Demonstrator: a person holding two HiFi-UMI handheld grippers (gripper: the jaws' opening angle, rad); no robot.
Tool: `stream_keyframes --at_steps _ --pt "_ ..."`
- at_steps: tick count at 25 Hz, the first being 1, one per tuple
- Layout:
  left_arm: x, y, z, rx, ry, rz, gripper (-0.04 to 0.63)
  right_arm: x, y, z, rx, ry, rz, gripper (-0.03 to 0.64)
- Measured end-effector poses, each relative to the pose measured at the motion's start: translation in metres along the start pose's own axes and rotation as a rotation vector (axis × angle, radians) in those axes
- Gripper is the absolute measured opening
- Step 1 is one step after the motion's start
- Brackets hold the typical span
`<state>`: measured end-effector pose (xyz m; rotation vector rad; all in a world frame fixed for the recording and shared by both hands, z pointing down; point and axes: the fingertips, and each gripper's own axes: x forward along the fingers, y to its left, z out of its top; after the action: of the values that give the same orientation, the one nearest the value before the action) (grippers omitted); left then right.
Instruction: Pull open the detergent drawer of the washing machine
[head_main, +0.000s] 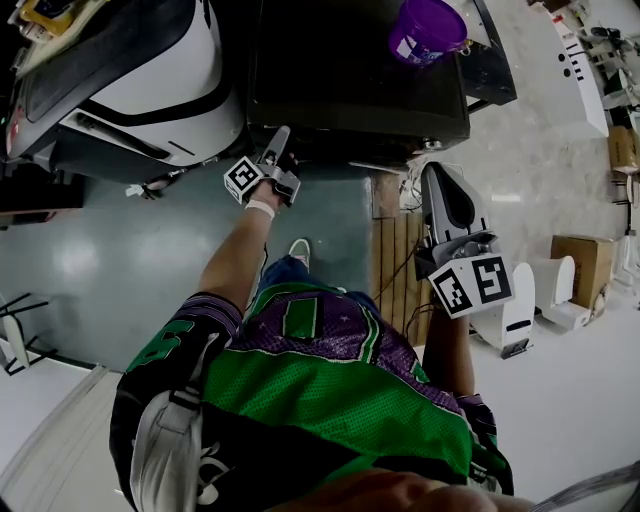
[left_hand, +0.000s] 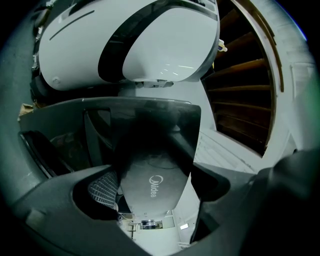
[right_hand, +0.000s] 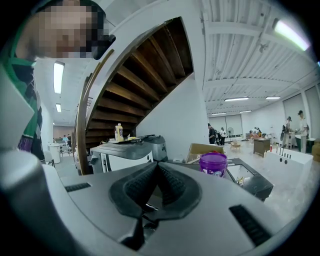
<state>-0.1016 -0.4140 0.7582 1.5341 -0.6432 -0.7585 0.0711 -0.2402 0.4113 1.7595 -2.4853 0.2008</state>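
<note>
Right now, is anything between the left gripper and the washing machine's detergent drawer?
Nothing visible does. The left gripper sits right at the washing machine front, jaws open, with its Midea-marked panel showing between them. The purple tub sits on top, out of the way.

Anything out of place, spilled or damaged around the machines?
Nothing looks spilled or damaged. One oddity: a purple tub sits on top of the dark machine, near its far right corner as the head view shows it.
</note>
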Motion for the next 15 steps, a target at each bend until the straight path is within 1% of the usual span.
stream_keyframes --at_steps 3,9,15 --pt "-0.0009 -0.0007 -0.0005 -0.004 -0.006 0.014 0.428 -0.0001 0.0016 -0.0023 0.006 0.001 0.002 0.002" --pt "0.0032 0.0028 -0.0001 -0.009 -0.013 0.078 0.434 0.0004 0.0063 -0.0031 0.01 -0.004 0.006 0.002" --pt "0.004 0.0032 -0.0005 -0.012 -0.006 0.081 0.434 0.0027 0.0096 -0.0012 0.013 -0.007 0.002 0.002"
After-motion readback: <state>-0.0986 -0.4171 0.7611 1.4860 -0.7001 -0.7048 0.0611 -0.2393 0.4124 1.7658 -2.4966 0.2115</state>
